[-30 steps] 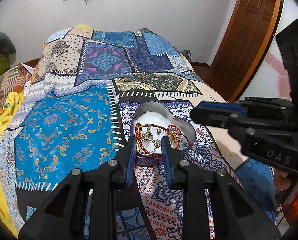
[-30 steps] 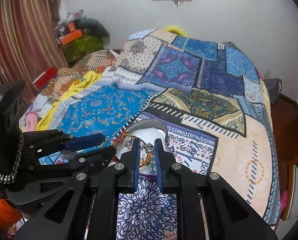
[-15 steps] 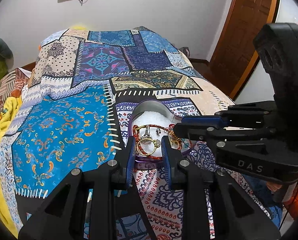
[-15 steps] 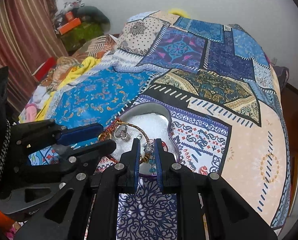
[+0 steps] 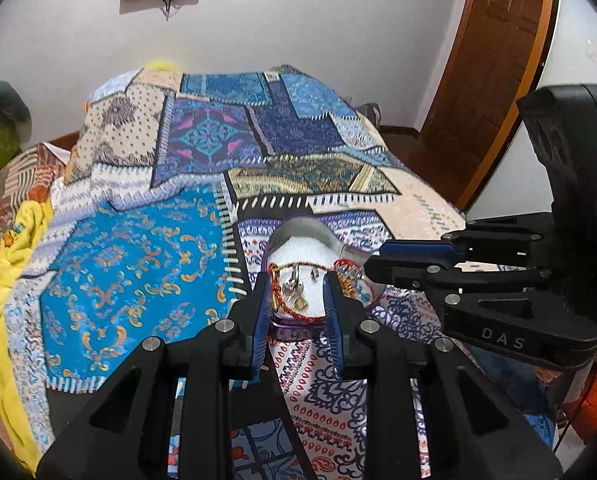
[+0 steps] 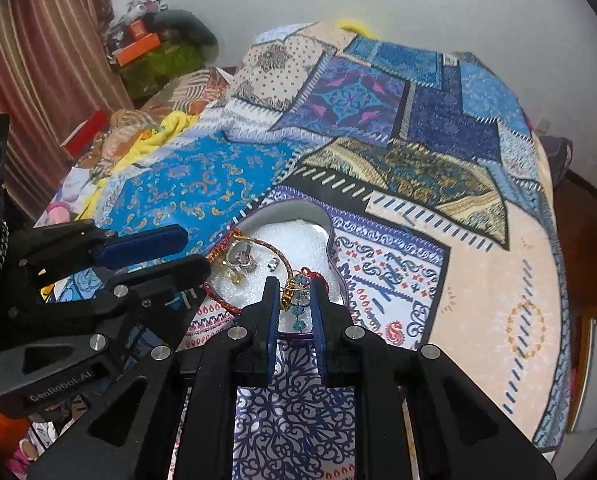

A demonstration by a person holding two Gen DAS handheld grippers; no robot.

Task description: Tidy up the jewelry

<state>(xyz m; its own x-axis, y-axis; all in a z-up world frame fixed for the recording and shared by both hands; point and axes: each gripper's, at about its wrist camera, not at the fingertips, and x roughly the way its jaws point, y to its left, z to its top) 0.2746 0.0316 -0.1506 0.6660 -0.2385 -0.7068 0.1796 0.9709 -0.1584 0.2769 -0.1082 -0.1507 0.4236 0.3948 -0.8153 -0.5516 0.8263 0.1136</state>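
A purple heart-shaped tin [image 5: 282,326] [image 6: 298,210] with white padding lies on the patchwork bedspread. It holds red cord bracelets [image 6: 218,300], a gold bangle [image 5: 276,300], silver rings [image 6: 242,260] and a beaded piece with teal drops [image 6: 298,304]. My left gripper [image 5: 296,284] is open, its fingers straddling the tin's near part over the rings. My right gripper [image 6: 294,290] is open by a narrow gap, its fingers on either side of the beaded piece. It reaches in from the right in the left wrist view [image 5: 378,262].
The patchwork bedspread [image 6: 378,168] covers the bed. Crumpled yellow and patterned cloth [image 5: 14,248] lies along the left side. A wooden door [image 5: 498,60] stands at the right. Clutter and a striped curtain [image 6: 38,60] are at the far left.
Both grippers have moved closer to the tin and lower. The right gripper has come forward over the tin's near right edge, around the beaded piece.
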